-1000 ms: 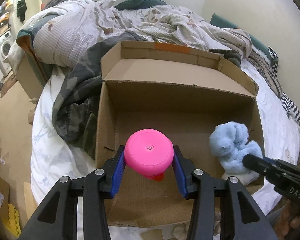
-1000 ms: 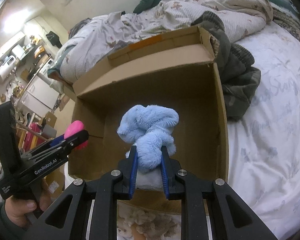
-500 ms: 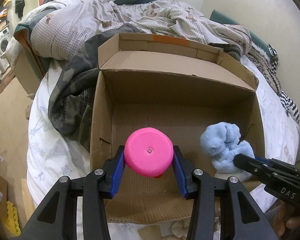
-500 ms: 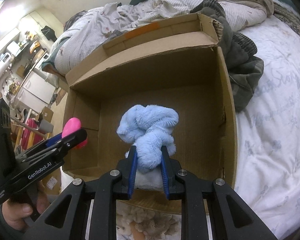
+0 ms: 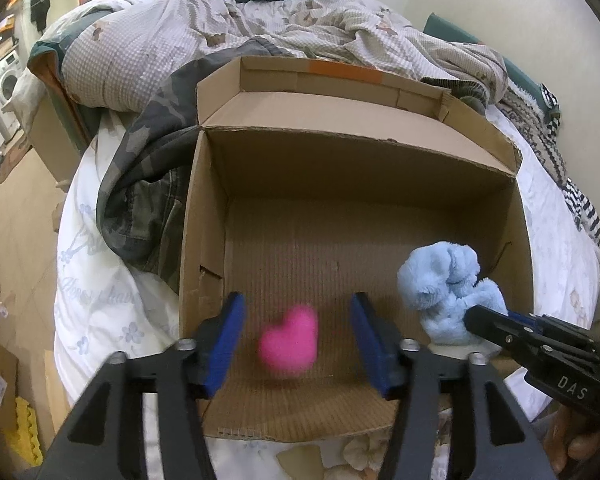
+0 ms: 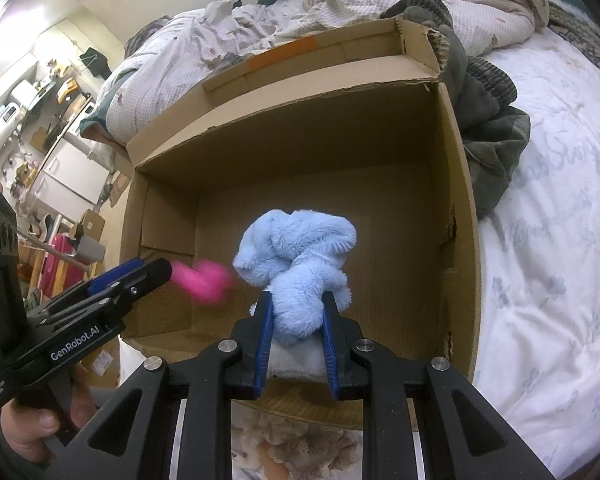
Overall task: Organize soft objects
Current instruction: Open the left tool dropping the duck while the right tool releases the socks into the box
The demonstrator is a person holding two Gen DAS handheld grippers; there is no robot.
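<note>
Left wrist view, left claw (image 5: 296, 344) opening, blurred pink toy (image 5: 289, 343) released between untouched pads over cardboard box (image 5: 204, 216), blue plush (image 6: 296, 268) clenched by right claw (image 6: 296, 344), box set on bed (image 6: 560, 280).

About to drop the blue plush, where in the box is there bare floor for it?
The cardboard box floor is bare along the back wall and right side. The pink toy is falling at front left, between the opening left gripper fingers.
</note>
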